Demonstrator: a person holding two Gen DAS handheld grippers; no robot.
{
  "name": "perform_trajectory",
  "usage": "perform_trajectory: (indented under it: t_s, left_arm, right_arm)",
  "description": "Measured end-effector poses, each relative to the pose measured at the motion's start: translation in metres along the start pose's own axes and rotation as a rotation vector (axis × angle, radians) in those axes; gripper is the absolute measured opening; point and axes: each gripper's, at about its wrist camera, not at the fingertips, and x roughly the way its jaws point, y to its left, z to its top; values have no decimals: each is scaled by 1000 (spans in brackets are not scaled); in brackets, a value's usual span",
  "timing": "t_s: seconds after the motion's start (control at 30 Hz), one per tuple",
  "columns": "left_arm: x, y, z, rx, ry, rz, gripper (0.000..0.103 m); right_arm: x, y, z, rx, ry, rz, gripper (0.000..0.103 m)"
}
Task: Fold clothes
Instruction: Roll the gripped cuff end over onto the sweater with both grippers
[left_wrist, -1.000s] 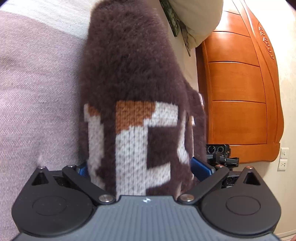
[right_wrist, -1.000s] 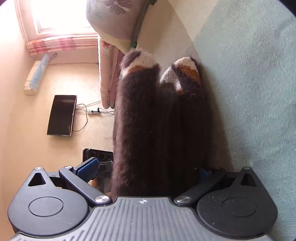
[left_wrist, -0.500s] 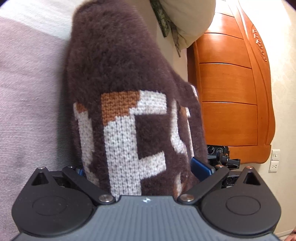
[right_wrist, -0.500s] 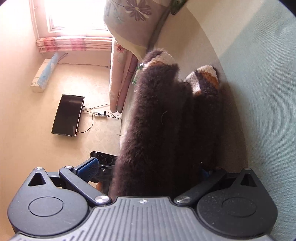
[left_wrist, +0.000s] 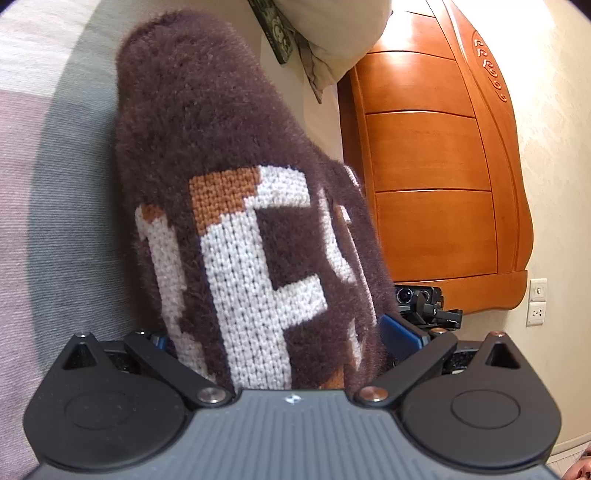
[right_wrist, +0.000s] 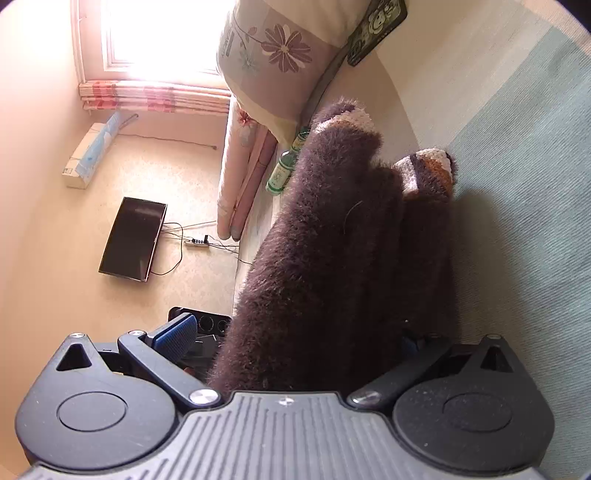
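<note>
Left gripper (left_wrist: 275, 332) jaws clamp sweater (left_wrist: 236, 184); right gripper (right_wrist: 295, 336) jaws pinch its other edge. Cloth hangs ahead over bed (right_wrist: 535, 184), lifted for folding.

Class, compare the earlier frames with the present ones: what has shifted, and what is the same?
Both grippers have swung with the sweater: in the left view it drifts right, and in the right view two green bottles appear beside it. Unchanged: left gripper and right gripper stay clamped on the sweater, hanging over the bed.
</note>
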Motion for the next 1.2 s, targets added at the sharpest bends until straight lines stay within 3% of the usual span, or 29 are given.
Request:
perform_trajectory:
  t_s: [0.8, 1.0, 1.2]
  left_arm:
    - [97, -34, 29, 99, 130, -78, 101]
    - [109, -9, 26, 52, 165, -21, 101]
    - [103, 4, 30, 12, 139, 14, 101]
  right_arm:
    - [-98, -19, 27, -30, -162, -52, 103]
    - [-103, -63, 23, 68, -150, -42, 103]
    - [-104, -87, 23, 123, -158, -16, 103]
